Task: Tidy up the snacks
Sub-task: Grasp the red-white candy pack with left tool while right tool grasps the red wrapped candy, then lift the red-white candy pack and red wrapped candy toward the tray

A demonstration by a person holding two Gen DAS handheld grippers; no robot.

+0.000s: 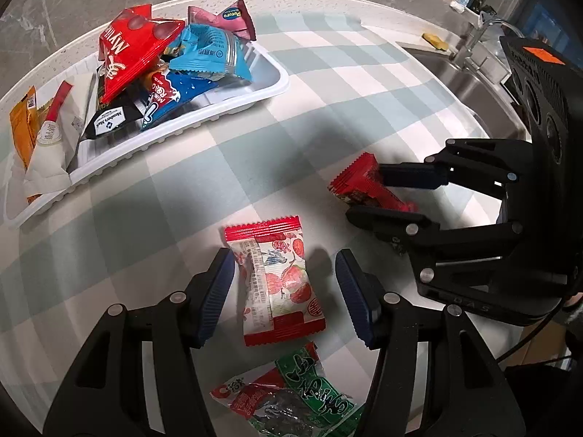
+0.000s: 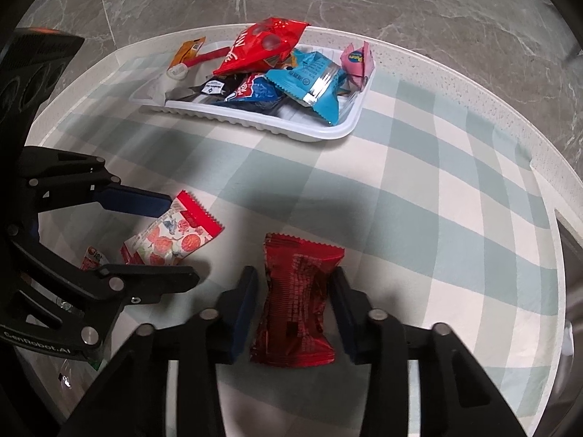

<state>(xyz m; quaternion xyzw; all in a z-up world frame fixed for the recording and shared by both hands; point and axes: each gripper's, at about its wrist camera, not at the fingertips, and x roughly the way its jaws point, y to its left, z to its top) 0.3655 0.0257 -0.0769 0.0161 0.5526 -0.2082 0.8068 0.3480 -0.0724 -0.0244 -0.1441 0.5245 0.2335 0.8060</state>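
Note:
A white-and-red strawberry snack packet (image 1: pixel 277 284) lies on the checked cloth between the fingers of my left gripper (image 1: pixel 284 255), which is open, with a gap on each side. To its right, my right gripper (image 1: pixel 364 195) is shut on a dark red snack packet (image 1: pixel 368 182) that rests on the cloth. In the right wrist view that red packet (image 2: pixel 295 302) is pinched at its waist between the pads of the right gripper (image 2: pixel 293 271). The left gripper (image 2: pixel 182 238) straddles the strawberry packet (image 2: pixel 171 240) at the left. A white tray (image 1: pixel 284 83) further back holds several snack packets.
A green-and-red packet (image 1: pixel 291 397) lies just below the strawberry packet, near my left gripper's base. The tray (image 2: pixel 328 134) sits at the far side of the table. A sink (image 1: pixel 466 80) with a tap and a yellow sponge (image 1: pixel 435 40) is at the right. Grey marble floor lies beyond the table edge.

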